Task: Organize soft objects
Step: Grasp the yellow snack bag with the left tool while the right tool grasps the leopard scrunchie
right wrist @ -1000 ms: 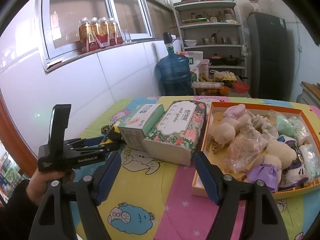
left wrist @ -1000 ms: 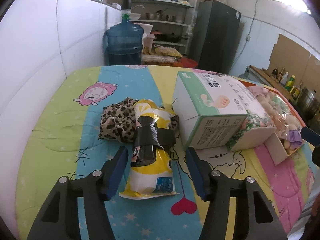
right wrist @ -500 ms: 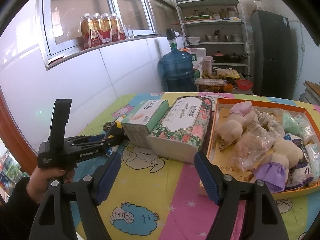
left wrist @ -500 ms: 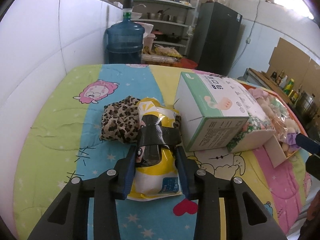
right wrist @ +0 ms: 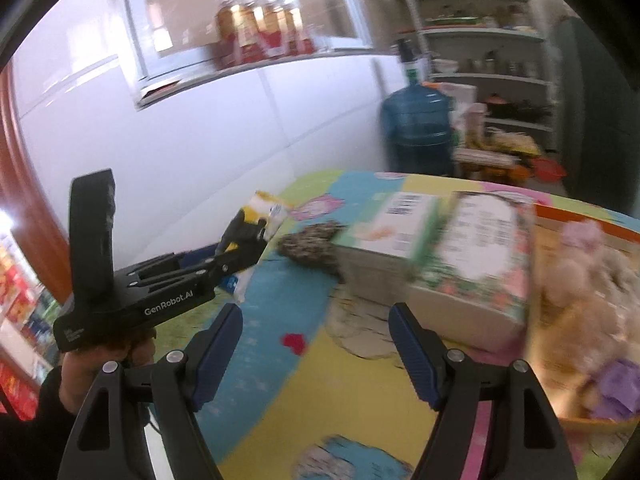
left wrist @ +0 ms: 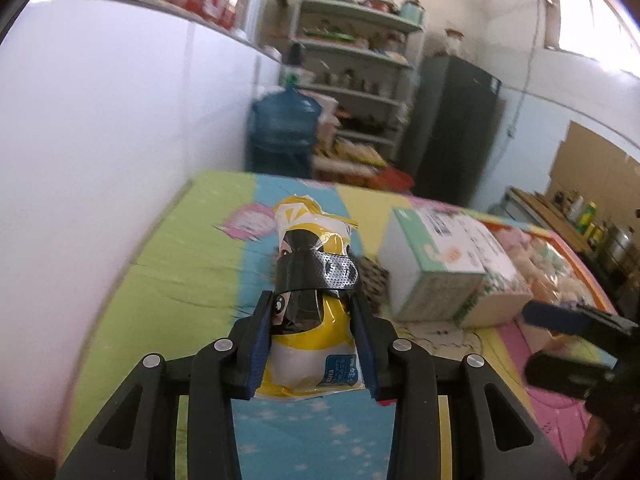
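Judging by how things lay, the sorting was well under way: the orange tray, at about three o'clock in the right wrist view, already held a heap of plush and bagged soft items, while beside it the floral tissue pack and the green-and-white box stood touching each other on the cartoon-print quilt. Left to move, it seemed, were the leopard-print cloth, lying on the quilt just beside the box, and the yellow snack bag.

That bag sat at six o'clock in the left wrist view, clamped between the pads of the left gripper and tilted up off the quilt, with its top end pointing toward twelve. The right gripper hung released, nothing between its jaws, over bare quilt short of the tissue pack.

Compared with a second before, the left jaws had just been closing around the bag, which had then lain flat against the leopard cloth; now it was lifted clear of it. The right gripper's spread was unchanged, though its view had swung toward the left gripper.
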`<move>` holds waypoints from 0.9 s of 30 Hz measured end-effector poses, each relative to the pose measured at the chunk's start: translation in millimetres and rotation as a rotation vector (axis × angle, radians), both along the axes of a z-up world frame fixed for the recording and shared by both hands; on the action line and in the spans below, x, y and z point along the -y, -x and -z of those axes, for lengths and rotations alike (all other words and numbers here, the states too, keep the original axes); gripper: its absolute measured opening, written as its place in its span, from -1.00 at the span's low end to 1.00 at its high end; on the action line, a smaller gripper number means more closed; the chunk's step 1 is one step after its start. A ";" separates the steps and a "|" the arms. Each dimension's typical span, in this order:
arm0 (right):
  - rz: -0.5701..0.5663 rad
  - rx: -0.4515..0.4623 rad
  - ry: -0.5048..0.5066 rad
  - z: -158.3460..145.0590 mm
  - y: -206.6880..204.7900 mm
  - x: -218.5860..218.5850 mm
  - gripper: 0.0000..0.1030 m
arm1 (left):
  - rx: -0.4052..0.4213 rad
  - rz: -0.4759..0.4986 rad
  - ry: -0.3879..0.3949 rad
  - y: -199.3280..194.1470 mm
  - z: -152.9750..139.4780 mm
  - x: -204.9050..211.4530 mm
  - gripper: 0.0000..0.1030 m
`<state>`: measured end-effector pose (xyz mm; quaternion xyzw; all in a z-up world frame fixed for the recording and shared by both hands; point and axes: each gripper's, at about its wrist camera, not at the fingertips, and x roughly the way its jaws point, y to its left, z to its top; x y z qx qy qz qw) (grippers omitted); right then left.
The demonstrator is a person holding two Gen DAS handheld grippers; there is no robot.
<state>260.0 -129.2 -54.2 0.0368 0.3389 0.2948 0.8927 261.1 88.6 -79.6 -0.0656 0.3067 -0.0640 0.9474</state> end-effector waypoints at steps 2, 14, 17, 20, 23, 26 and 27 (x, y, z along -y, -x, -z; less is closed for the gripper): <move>-0.036 0.000 0.011 -1.0 -5.5 -15.6 0.46 | 0.026 -0.036 -0.005 5.4 -4.7 -11.5 -0.25; -0.165 0.021 0.151 -4.3 -50.8 -101.9 0.46 | 0.096 -0.131 0.046 21.9 -8.9 -66.5 -0.25; -0.186 0.013 0.196 1.0 -61.4 -116.5 0.45 | 0.090 -0.147 0.065 19.4 -2.4 -78.0 -0.25; -0.184 0.007 0.259 10.1 -76.1 -132.3 0.31 | 0.086 -0.154 0.089 16.5 2.4 -87.8 -0.25; -0.135 -0.011 0.330 21.9 -89.1 -140.5 0.18 | 0.083 -0.142 0.101 14.0 5.8 -88.4 -0.25; -0.097 0.007 0.416 32.0 -97.5 -150.0 -0.01 | 0.078 -0.123 0.114 9.3 8.7 -88.3 -0.25; -0.088 0.012 0.444 34.4 -99.4 -153.2 -0.02 | 0.077 -0.119 0.117 7.6 9.8 -88.8 -0.25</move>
